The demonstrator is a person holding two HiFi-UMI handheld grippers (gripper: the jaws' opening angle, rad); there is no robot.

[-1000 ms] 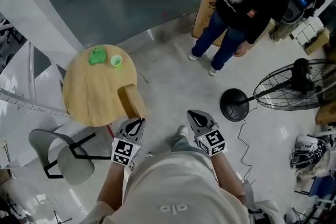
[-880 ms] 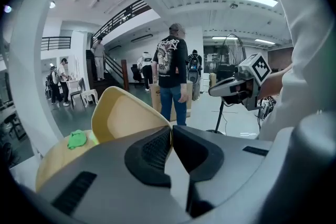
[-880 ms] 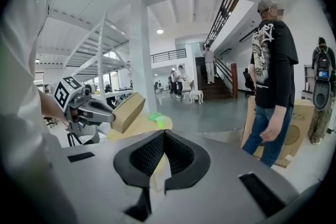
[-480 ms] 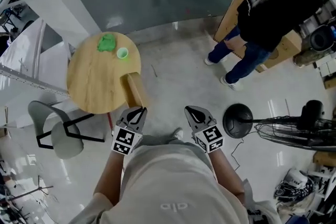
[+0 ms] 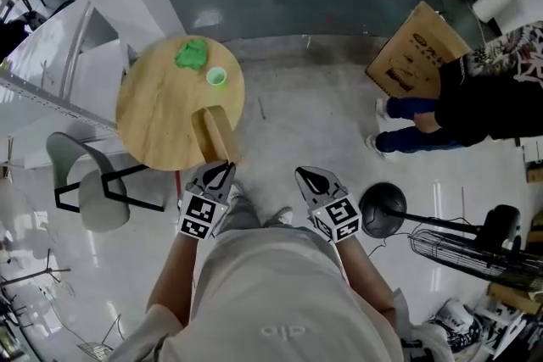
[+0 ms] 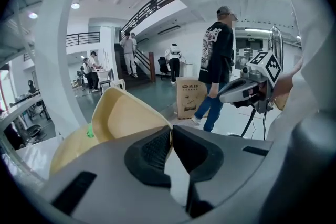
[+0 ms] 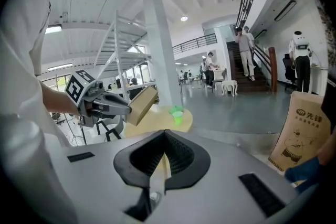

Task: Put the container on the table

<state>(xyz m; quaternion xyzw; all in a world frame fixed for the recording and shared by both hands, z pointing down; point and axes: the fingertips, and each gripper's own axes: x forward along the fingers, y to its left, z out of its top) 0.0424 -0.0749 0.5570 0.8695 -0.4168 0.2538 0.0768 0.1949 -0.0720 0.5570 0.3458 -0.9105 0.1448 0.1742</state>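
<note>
- A round pale-wood table (image 5: 157,119) stands to the left and far from the person, with a grey chair (image 5: 85,182) just beside its near-left edge.
- On the table's far side lie a crumpled bright-green lump (image 5: 192,53) and, to its right, a small green plastic cup (image 5: 216,77). The near half of the top is bare.
- The long tan plastic container (image 5: 213,134) is over the table's near-right edge. It is off the surface and tilted, as the right gripper view shows. Its long axis runs from the jaws away toward the table's middle.
- The left gripper (image 5: 222,171) holds the container by its near end, with the jaws pinched onto the thin rim and the open hollow facing left.
- The table therefore lies straight ahead of this gripper, far and slightly left. I judge that setting the container down calls for a short reach forward and a lowering along that same axis, stopping short of the cup.
- The right gripper (image 5: 307,176) hangs to the right over bare floor, with its jaws together and nothing between them. It is farther from the table than the left gripper.
- At the far right are a printed cardboard box (image 5: 416,55) and a bystander in dark clothes (image 5: 492,97), both well apart from the table.
</note>
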